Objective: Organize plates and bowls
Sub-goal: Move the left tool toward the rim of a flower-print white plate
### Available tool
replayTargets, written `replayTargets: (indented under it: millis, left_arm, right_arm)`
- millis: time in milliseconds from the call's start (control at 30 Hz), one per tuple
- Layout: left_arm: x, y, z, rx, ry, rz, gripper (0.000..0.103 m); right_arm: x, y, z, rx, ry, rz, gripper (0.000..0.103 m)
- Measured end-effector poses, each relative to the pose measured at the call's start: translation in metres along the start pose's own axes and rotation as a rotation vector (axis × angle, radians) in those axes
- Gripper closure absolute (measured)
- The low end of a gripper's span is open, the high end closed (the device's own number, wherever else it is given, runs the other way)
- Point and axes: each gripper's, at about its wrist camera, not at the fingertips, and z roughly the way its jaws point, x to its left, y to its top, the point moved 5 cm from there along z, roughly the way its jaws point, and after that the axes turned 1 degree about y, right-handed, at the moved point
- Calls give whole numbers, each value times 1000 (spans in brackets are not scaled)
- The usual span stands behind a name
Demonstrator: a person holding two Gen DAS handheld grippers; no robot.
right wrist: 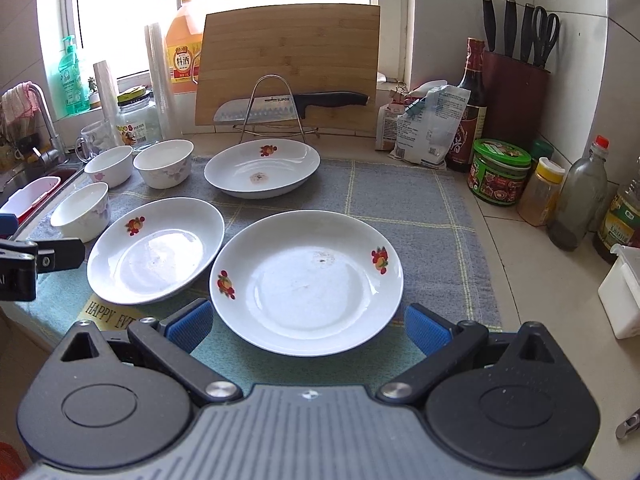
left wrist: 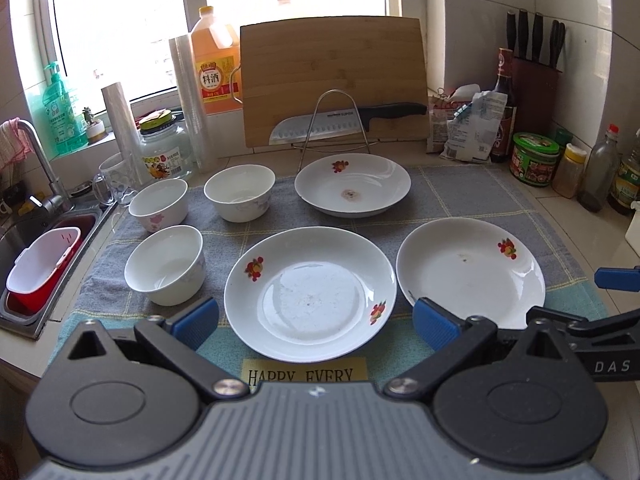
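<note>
Three white plates with fruit prints lie on a grey mat (left wrist: 460,192): a near-left plate (left wrist: 310,294) (right wrist: 156,250), a near-right plate (left wrist: 470,272) (right wrist: 306,280) and a far plate (left wrist: 353,184) (right wrist: 262,168). Three white bowls stand to the left: a near bowl (left wrist: 165,265) (right wrist: 81,216), a far-left bowl (left wrist: 159,205) (right wrist: 109,166) and a far-right bowl (left wrist: 239,192) (right wrist: 164,163). My left gripper (left wrist: 316,322) is open, hovering just short of the near-left plate. My right gripper (right wrist: 308,326) is open before the near-right plate. Neither holds anything.
A bamboo cutting board (left wrist: 334,80) and a knife (left wrist: 348,122) lean on a wire rack behind the far plate. Bottles and jars (right wrist: 500,170) line the right wall. A sink (left wrist: 36,264) with a red-and-white basket lies to the left. A glass mug (left wrist: 114,180) stands by the bowls.
</note>
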Motion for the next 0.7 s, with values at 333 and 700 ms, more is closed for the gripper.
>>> replayTargets:
  millis: [333, 700]
  left_arm:
    - [-27, 3, 18, 12, -96, 78, 1]
    - [-49, 21, 60, 49, -282, 122, 1]
  right_arm:
    - [-23, -32, 17, 13, 62, -19, 0]
    - [-28, -54, 56, 21, 33, -116, 0]
